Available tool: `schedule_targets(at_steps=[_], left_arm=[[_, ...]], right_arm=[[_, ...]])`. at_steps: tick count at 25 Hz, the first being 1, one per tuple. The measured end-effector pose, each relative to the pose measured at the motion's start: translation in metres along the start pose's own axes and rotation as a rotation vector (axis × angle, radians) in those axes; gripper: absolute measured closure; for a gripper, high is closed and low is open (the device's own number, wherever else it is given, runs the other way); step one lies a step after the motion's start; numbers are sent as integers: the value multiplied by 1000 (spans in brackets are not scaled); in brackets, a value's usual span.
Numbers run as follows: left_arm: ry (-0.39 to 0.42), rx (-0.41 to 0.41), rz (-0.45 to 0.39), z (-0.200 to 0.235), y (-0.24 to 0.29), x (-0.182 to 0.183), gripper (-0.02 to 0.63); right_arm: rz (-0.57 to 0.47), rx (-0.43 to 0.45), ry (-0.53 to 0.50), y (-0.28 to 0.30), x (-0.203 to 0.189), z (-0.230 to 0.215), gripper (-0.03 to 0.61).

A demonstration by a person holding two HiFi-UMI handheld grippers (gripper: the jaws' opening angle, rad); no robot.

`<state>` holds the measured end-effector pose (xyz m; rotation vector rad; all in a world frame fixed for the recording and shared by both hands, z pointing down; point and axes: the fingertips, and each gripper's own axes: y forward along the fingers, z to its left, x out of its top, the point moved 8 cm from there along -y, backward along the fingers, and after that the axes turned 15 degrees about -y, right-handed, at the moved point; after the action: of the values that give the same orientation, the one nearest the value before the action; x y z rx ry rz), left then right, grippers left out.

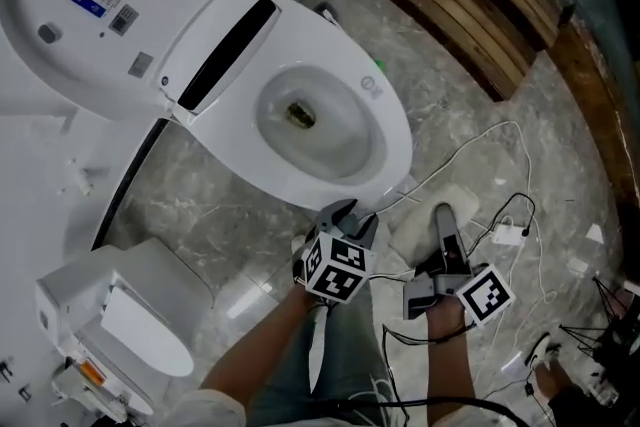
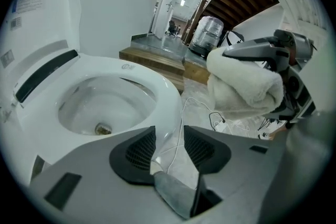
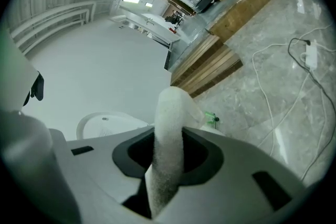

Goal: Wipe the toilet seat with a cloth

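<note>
Left gripper point(image 1: 345, 214) and right gripper point(image 1: 443, 215): grey shells, black meshed pads point(image 2: 140, 150) (each carries a black-and-white marker cube point(image 1: 335, 267)); wearer in jeans point(image 1: 350, 355).

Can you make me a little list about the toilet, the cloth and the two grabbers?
Toilet: white, bowl open
Lid: up
Cloth: white and fluffy, in the right gripper
Right gripper: jaws shut on the cloth
Left gripper: jaws apart, nothing in them
Floor: grey stone, with a white cable on it
Wiping: not yet begun, the cloth is off the toilet
</note>
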<state>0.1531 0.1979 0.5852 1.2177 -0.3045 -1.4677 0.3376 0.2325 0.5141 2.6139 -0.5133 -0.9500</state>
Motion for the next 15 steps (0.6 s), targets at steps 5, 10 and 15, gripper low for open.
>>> schedule_targets(at_steps=[5, 10, 15], left_arm=[[-84, -9, 22, 14, 24, -11, 423], [-165, -16, 49, 27, 40, -19, 423], [-174, 3, 68, 32, 50, -23, 423]], right_arm=[[23, -4, 5, 4, -13, -17, 479], [62, -9, -12, 6, -20, -26, 479], [75, 0, -14, 16, -17, -30, 479]])
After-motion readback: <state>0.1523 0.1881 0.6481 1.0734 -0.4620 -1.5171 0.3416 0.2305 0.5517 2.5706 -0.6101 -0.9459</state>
